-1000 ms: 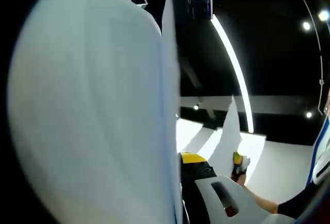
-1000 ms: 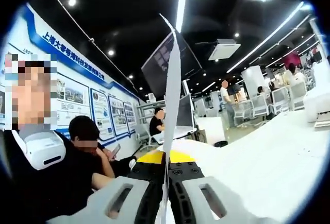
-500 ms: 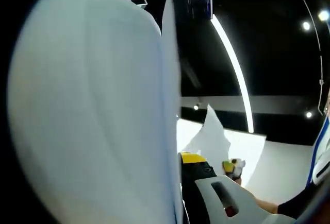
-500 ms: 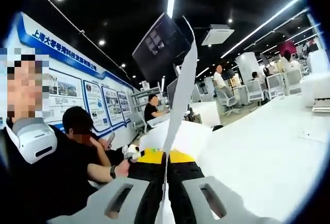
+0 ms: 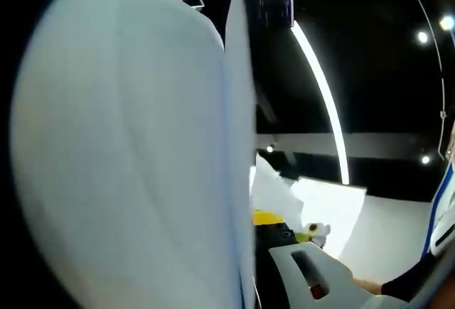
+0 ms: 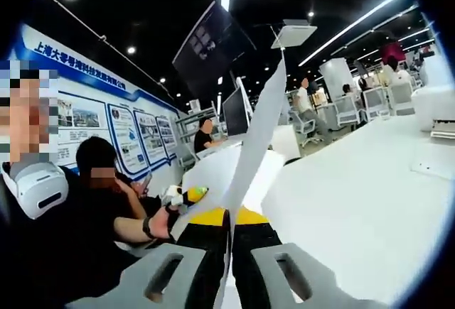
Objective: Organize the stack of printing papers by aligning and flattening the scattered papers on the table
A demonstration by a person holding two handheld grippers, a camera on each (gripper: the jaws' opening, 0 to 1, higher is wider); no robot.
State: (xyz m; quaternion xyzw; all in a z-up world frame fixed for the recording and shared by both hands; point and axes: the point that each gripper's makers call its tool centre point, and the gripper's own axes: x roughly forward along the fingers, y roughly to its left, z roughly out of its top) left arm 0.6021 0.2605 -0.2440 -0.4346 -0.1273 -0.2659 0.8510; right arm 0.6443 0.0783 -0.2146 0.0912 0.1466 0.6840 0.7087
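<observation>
While both grippers clamp the papers (image 6: 259,138) upright | left gripper (image 5: 250,252), right gripper (image 6: 229,241) | risk: uneven tilt creases sheets.

The right gripper (image 6: 229,248) had pale grey jaws with slotted cut-outs, black inner blocks and yellow tips. The left gripper (image 5: 264,266) showed one grey slotted jaw, a black block and a yellow tip. The person's sleeve (image 5: 416,280) was black.

Paper sheet (image 6: 257,135) upright between right tool (image 6: 229,241) jaws, table (image 6: 355,195) beyond, seated person (image 6: 99,195) left of it
</observation>
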